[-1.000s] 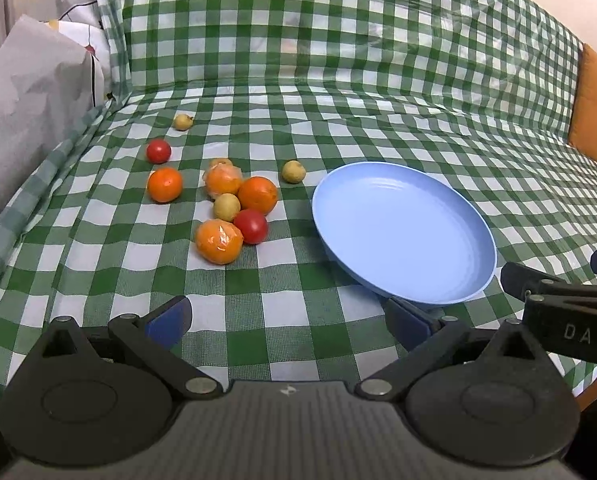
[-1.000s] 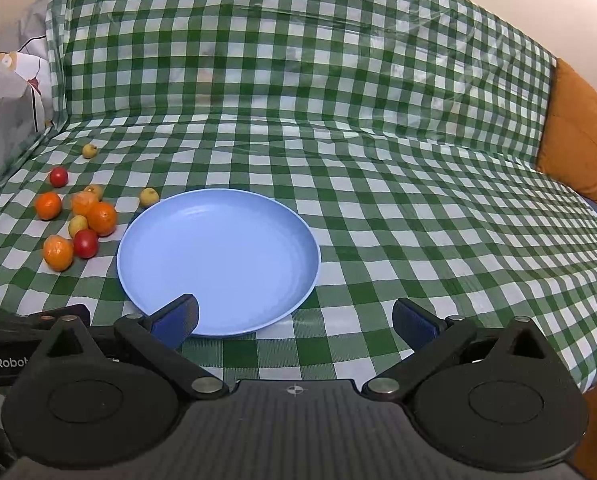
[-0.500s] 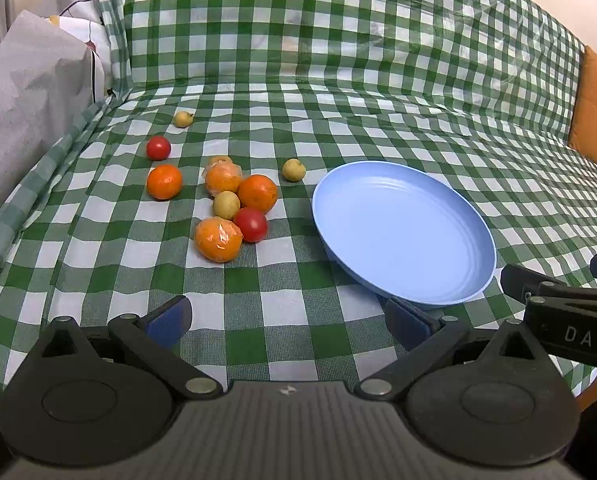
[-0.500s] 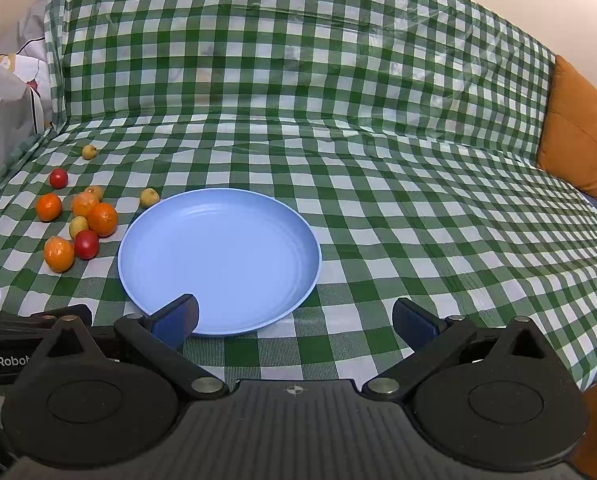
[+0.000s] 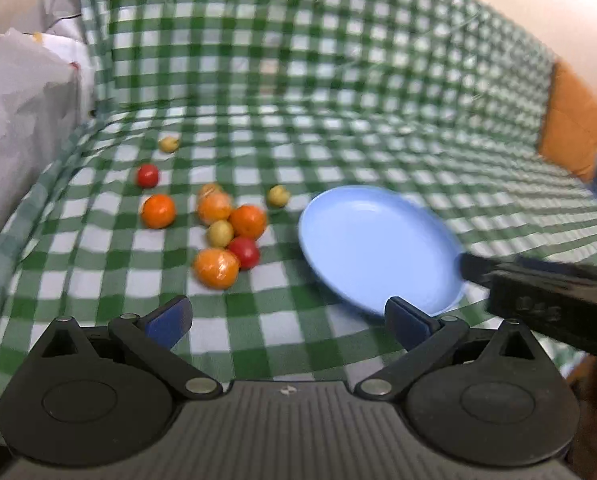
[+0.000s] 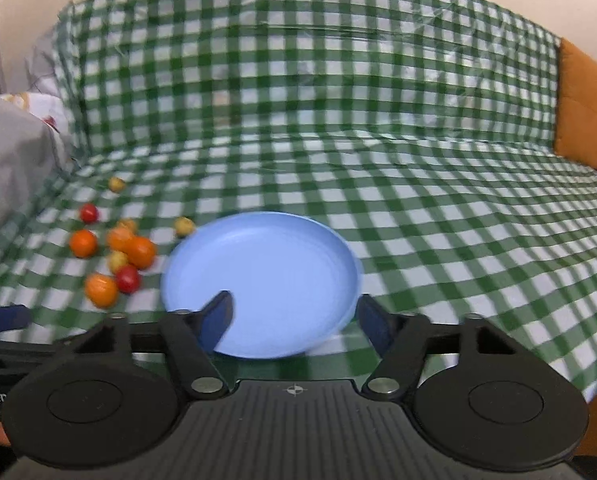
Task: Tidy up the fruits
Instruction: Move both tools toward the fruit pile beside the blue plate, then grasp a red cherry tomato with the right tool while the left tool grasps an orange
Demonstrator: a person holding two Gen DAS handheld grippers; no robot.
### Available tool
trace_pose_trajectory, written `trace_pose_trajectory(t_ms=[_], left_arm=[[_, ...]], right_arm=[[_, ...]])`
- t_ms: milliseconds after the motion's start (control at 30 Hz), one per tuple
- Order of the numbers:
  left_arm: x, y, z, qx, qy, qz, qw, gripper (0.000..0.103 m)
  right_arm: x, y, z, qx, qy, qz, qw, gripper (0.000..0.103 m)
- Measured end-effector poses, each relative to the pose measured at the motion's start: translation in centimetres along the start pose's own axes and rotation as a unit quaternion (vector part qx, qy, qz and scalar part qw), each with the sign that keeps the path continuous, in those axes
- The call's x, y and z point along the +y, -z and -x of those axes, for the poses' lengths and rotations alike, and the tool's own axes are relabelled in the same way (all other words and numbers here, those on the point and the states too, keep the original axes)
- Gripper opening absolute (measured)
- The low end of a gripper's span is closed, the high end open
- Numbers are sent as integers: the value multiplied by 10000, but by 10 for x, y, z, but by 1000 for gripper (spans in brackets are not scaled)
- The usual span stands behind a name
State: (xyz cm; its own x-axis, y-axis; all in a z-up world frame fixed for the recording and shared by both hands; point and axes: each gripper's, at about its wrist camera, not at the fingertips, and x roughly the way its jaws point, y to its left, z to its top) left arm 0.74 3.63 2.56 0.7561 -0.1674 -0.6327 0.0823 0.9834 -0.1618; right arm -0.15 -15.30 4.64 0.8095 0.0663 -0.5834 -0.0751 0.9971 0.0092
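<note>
A cluster of small fruits lies on the green checked cloth: an orange point(image 5: 216, 267) nearest, a red tomato point(image 5: 244, 252), a yellow fruit point(image 5: 220, 233), more oranges point(image 5: 248, 222) and a separate orange point(image 5: 158, 211). An empty light-blue plate point(image 5: 378, 248) sits right of them; it also shows in the right wrist view point(image 6: 262, 280). My left gripper point(image 5: 286, 320) is open and empty, just short of the fruits. My right gripper point(image 6: 296, 320) is open and empty, its jaws over the plate's near rim.
The green checked cloth point(image 6: 438, 208) covers the seat and rises up the back. A grey bag point(image 5: 14, 120) stands at the left. An orange cushion point(image 6: 586, 116) is at the right. A red tomato point(image 5: 147, 175) and yellow fruits point(image 5: 169, 144) lie further back.
Both grippers have moved forward towards the plate and fruits; the view is now motion-blurred. The right gripper's jaws have narrowed a little. The fruits and plate have not moved.
</note>
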Motion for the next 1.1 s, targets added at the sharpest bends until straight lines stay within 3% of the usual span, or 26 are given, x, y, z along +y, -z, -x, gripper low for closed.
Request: trace_pose_trajectory(t_ms=[33,67,100,133,200,233,333,433,500,633,833,867,1000,1100], left_arm=[[4,-5,4,-36,90,-47,9999,95],[9,-12,6,-53,109,-167,9998,82],[13,-17,9,-90,134,-281,9995,63],[19,-25,11,-142,166,-374,9991,54],[37,-40,11,-174,174,-393,9989,17],[46,-47,12,-249,150,-349,9990,15],[71,-56,7,-550,-60,-179,9983,15],[103,-54,-13,-196,-78,851,9961,15],[112,-54,-17,-178,-121,1242,9920,15],[117,-57,-21,-224,-134,1413,9896,15],[130,-61,-51,10,-629,1454,9874,19],[133,-60,-56,47,-669,1453,9871,22],[134,-64,-74,150,-718,1362,9880,52],[130,-67,-86,146,-776,1204,9896,57]], right_arm=[[3,-2,1,-6,-112,-35,9999,52],[6,-4,1,-15,-216,-68,9997,49],[9,-7,0,-59,-330,-73,9994,44],[11,-10,0,-93,-470,-106,9988,40],[16,-16,-1,-177,-731,-136,9971,35],[19,-21,-1,-206,-854,-125,9961,34],[32,-34,-6,-261,-1243,-4,9919,33],[51,-42,-16,-184,-1736,161,9845,34],[67,-43,-27,-186,-1876,356,9814,34],[93,-36,-52,36,-2050,440,9778,34],[124,-37,-97,386,-1893,478,9800,40],[124,-36,-104,481,-1821,412,9812,40],[128,-31,-130,828,-1644,282,9825,40],[134,-32,-144,914,-1696,239,9810,41]])
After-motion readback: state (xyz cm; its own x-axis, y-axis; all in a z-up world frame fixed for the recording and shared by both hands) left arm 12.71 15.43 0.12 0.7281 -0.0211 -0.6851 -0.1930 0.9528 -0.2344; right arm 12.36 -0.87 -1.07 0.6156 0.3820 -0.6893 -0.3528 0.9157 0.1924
